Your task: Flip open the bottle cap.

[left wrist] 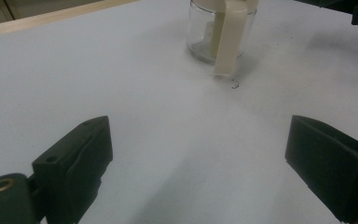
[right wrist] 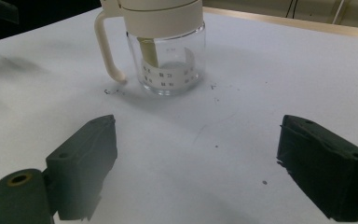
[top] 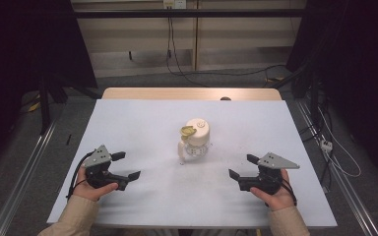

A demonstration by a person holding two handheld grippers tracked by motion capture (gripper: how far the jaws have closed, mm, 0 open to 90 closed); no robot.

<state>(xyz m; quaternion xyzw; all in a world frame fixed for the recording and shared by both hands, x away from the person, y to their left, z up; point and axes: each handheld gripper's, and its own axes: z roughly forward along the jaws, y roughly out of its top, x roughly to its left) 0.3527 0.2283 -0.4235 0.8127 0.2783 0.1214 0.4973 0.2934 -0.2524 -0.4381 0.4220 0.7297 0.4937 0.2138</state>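
Glass jar (top: 195, 142) stands upright mid-surface, long axis vertical, roughly centred between the two claws and a bit further from the person than either. Handle (top: 181, 153) hangs down the side facing the left claw (top: 126, 166) and the near edge.

Build: clear round glass body, flat base, smooth walls. Cream plastic lid (top: 197, 129) caps it, round and matte, wider than the glass. Lid top carries a small yellowish flap (top: 187, 131) on the handle side. Handle is the same cream plastic, a flat curved strap that leaves the lid and ends free near the surface, just beside the glass. In the right gripper view a white strip with dark printed marks (right wrist: 168, 74) curls inside the glass near the bottom, plus a pale upright piece (right wrist: 149, 52).

Surface (top: 142, 123): white matte sheet, a few dark specks near the jar base; bare wood strip along the far edge.

Left claw: jaws wide apart, nothing between them, sitting low over the surface, pointed toward the jar, well apart from it. Right claw (top: 243, 166): same, jaws spread, nothing held, aimed at the jar from the other side. Both jaws are black blocky pads, held by hands in tan sleeves.
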